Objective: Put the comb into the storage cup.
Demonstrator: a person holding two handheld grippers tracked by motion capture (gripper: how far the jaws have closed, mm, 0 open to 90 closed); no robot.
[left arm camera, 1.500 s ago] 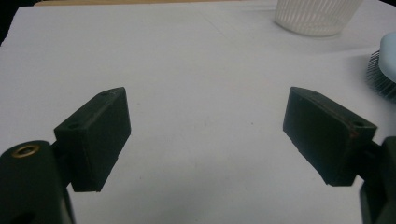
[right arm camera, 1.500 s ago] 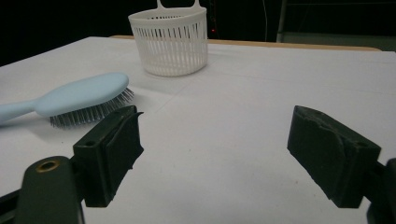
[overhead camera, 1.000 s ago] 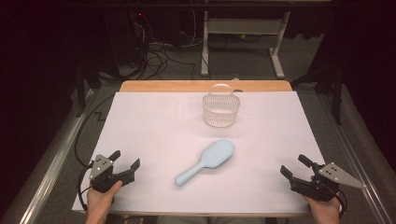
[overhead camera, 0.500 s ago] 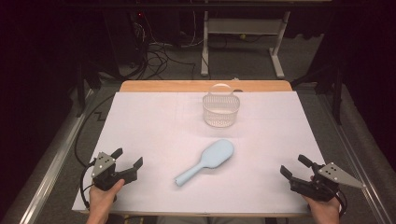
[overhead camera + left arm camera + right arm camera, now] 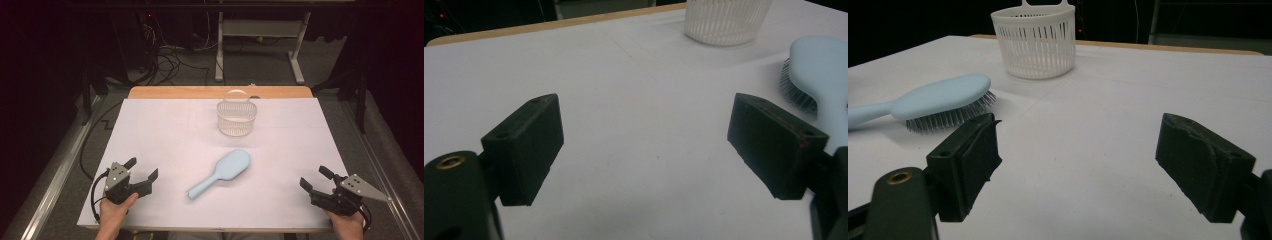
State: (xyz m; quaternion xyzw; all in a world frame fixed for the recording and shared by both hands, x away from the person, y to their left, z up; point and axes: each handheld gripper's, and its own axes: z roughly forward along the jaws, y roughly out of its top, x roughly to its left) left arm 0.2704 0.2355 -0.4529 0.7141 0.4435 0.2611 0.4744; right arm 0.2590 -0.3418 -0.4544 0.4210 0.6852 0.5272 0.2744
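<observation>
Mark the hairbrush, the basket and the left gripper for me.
hairbrush [image 5: 234, 165], high view, back of the head.
basket [image 5: 236, 122], high view, front wall.
left gripper [image 5: 141, 169], high view, midway between its fingertips.

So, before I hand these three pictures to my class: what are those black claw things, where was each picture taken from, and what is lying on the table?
The claws are hand-held tools, not a robot. A person holds a two-jaw gripper in each hand: the left gripper and the right gripper, both low at the near edge of the table.

The wide picture comes from a fixed camera above the person, looking forward and down. The other two come from small cameras riding on each gripper, looking out along its own pair of black jaws.

On the white surface lie a light blue hairbrush, bristles down, and behind it an upright white slatted basket with a handle.

Nothing is held. Both grippers are open, with bare table between the jaws; the left one's jaws have just been opening.
</observation>
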